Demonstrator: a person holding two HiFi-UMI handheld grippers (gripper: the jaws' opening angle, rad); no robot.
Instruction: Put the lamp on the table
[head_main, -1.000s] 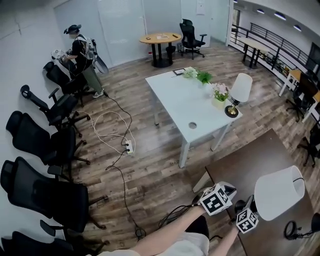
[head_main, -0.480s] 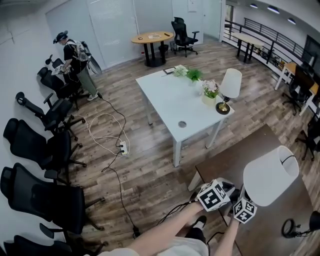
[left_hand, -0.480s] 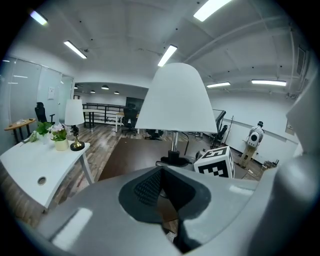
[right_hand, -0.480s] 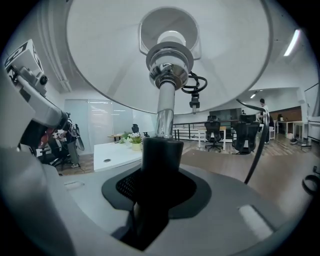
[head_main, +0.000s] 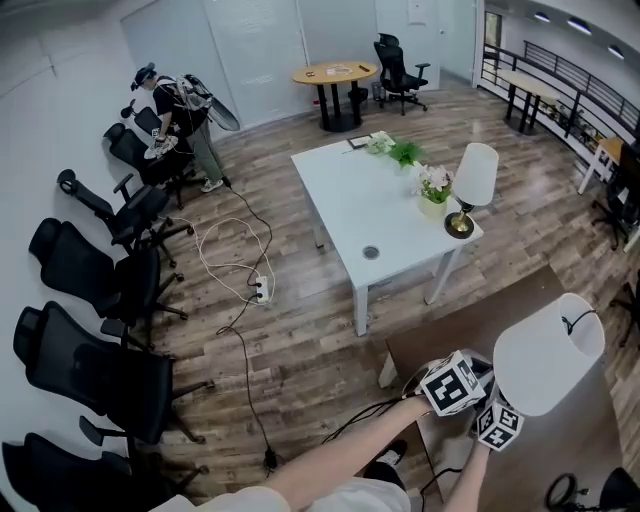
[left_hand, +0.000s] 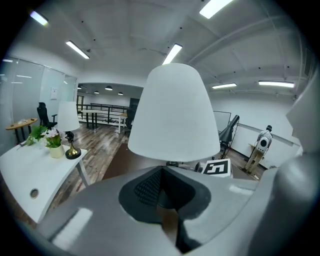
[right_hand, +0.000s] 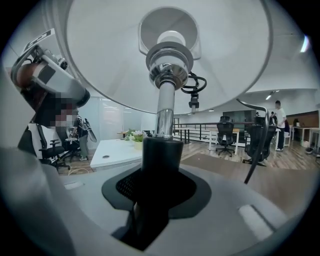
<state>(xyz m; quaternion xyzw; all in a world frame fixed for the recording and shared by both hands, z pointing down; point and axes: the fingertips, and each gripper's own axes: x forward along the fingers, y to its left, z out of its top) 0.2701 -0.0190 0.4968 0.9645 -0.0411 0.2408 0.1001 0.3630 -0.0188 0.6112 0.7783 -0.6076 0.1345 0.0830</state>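
I carry a lamp with a white shade (head_main: 548, 352) over the corner of a brown table (head_main: 470, 320). My right gripper (right_hand: 160, 170) is shut on the lamp's black stem (right_hand: 161, 150), and the shade (right_hand: 165, 55) spreads wide above it. Its marker cube (head_main: 497, 425) shows under the shade in the head view. My left gripper (head_main: 476, 374) hovers just left of the lamp. Its jaws (left_hand: 162, 200) stand a narrow gap apart with nothing between them, pointing at the shade (left_hand: 172, 112). The white table (head_main: 350, 215) stands ahead across the wood floor.
On the white table's right end stand another white-shaded lamp (head_main: 472, 185), a pot of flowers (head_main: 436, 188) and green plants (head_main: 400, 152). Several black office chairs (head_main: 100, 290) line the left wall. A cable with a power strip (head_main: 258, 292) lies on the floor. A person (head_main: 185, 115) stands at the back.
Both grippers and the lamp have travelled together with me, and the shade sits a little higher in the head view. The person at the back has shifted beside the chairs.
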